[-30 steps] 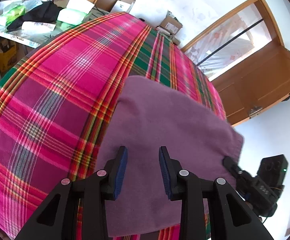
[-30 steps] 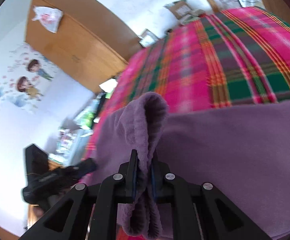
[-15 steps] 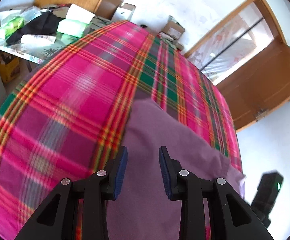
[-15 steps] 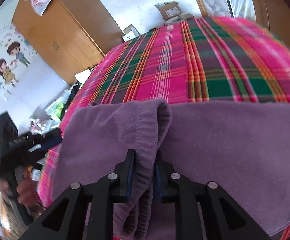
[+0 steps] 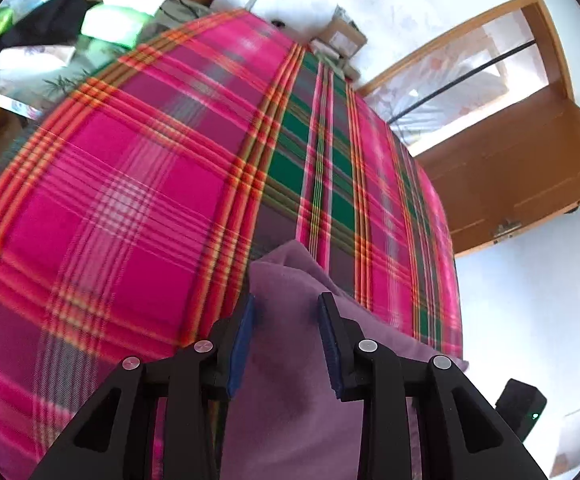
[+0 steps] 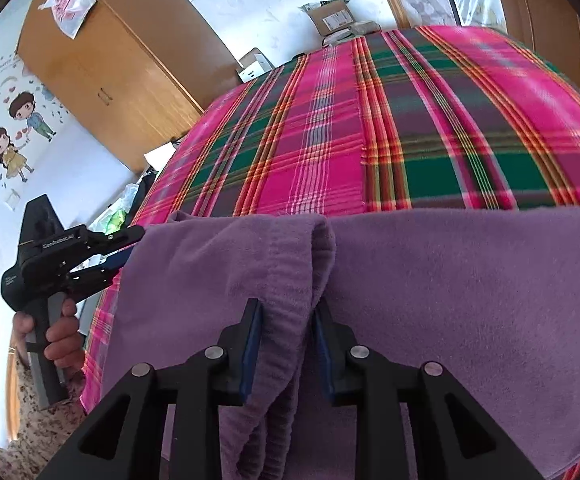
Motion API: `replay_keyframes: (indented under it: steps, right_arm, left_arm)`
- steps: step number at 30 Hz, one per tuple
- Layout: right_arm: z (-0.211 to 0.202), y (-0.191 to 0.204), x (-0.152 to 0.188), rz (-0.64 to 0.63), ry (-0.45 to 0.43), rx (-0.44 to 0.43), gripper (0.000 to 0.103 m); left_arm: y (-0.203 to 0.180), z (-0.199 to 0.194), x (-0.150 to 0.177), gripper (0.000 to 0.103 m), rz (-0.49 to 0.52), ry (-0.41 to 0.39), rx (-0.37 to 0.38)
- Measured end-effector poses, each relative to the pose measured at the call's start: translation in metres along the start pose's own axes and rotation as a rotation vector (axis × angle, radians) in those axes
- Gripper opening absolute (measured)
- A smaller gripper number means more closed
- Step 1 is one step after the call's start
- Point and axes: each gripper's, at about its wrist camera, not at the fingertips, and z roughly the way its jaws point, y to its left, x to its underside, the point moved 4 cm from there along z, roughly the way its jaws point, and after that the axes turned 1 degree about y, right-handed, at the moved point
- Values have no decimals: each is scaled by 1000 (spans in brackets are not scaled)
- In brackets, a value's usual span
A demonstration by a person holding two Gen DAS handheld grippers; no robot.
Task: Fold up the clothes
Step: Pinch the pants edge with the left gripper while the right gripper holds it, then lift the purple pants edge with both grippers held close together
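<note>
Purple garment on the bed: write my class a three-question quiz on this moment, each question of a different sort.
1. True or false: the left gripper is clamped shut on the purple garment.
2. The garment lies on: A) a bare wooden table; B) a plaid bedcover; C) a white sheet.
3. Fill in: between the open right gripper's fingers stands a raised ___ of the garment.

Key: 1 false; 2 B; 3 fold.

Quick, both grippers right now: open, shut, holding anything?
Left gripper: open, purple garment between its fingers, not clamped.
Right gripper: open, straddling the garment's bunched fold.
</note>
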Motion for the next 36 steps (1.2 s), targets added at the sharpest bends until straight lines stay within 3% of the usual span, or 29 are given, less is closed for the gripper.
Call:
replay_keyframes:
  steps: [3, 7, 8, 9, 11, 17, 21, 25, 27, 36]
  right_arm:
    - [4, -2, 0, 18, 9, -10, 26]
    - [7, -2, 0, 23, 9, -20, 26]
    - [7, -1, 0, 14, 7, -17, 25]
    - [6, 0, 0, -3, 0, -8, 16]
    - [6, 5, 0, -39, -23, 17, 13]
    - [5, 6, 5, -81, -13, 55, 15]
    - [-1, 3, 4, -73, -25, 73, 27]
    - [-18, 12, 10, -161, -103, 191, 31]
    - [-27, 18, 15, -215, -146, 249, 31]
    - [-25, 36, 48, -362, -111, 179, 31]
  left_arm:
    - [-3, 4, -4, 30, 25, -10, -9]
    - [-10, 5, -5, 13, 64, -28, -15]
    - [-10, 5, -5, 11, 67, -40, -13]
    - [-11, 4, -6, 11, 70, -55, -9]
    - [-14, 5, -6, 10, 80, -77, -14]
    - [-10, 8, -6, 10, 59, -76, -28]
    - [-4, 4, -4, 16, 36, -67, -41]
    - [1, -1, -2, 26, 14, -60, -56]
    - [6, -9, 2, 26, 6, -64, -66]
    - [15, -34, 41, 31, -10, -41, -87]
